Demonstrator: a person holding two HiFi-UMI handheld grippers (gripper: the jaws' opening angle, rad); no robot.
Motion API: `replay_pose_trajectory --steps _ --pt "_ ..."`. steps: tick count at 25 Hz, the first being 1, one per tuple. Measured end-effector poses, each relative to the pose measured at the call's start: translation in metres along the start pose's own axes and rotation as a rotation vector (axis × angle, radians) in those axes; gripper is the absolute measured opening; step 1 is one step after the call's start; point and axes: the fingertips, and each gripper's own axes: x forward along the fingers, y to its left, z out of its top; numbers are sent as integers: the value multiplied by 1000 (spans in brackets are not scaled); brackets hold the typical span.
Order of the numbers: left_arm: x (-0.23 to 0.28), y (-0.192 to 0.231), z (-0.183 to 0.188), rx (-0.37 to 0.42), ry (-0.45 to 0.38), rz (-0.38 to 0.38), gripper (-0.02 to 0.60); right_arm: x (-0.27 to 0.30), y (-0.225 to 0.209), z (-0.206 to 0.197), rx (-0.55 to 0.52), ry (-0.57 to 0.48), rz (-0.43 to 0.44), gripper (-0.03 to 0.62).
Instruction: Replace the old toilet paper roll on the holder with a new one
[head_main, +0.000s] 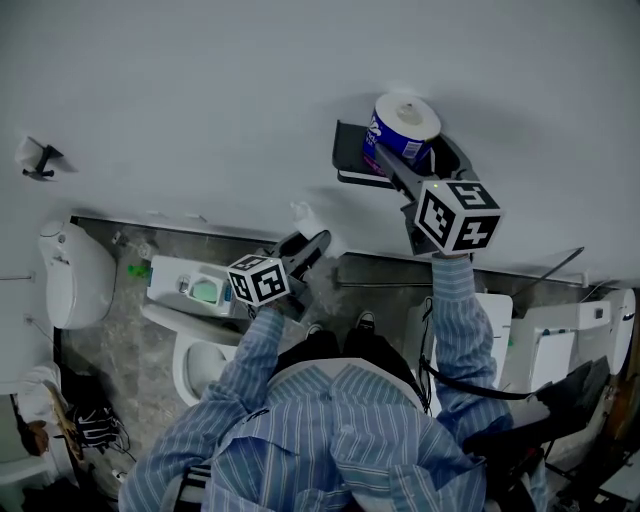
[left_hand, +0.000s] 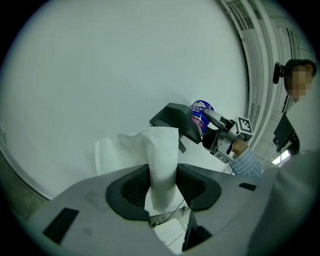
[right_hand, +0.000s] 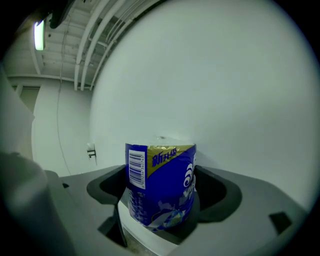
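The new wrapped roll (head_main: 405, 125) stands upright, axis vertical, on the wall holder (head_main: 350, 158), between the released right tongs (right_hand: 161, 200). The left tongs (left_hand: 162, 192), farther away, clench old white paper (left_hand: 162, 155).

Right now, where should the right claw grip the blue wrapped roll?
Its curved sides at mid-height, approached level from the room side: the wrapped roll stands upright on the holder with the wall behind; the open right claw straddles it.
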Motion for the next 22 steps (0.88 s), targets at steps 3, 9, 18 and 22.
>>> replay_pose_trajectory --steps 3,9,18,22 --pt "4 -4 -2 -3 7 -11 161 -3 0 0 56 -47 19 402" --pt "5 -7 -1 -1 13 -24 161 -7 2 5 1 -35 12 398" --pt "6 -16 -5 9 12 -39 161 -56 -16 15 222 -185 16 397" --pt "7 -18 -10 0 17 -46 161 -86 -34 12 378 -268 6 397"
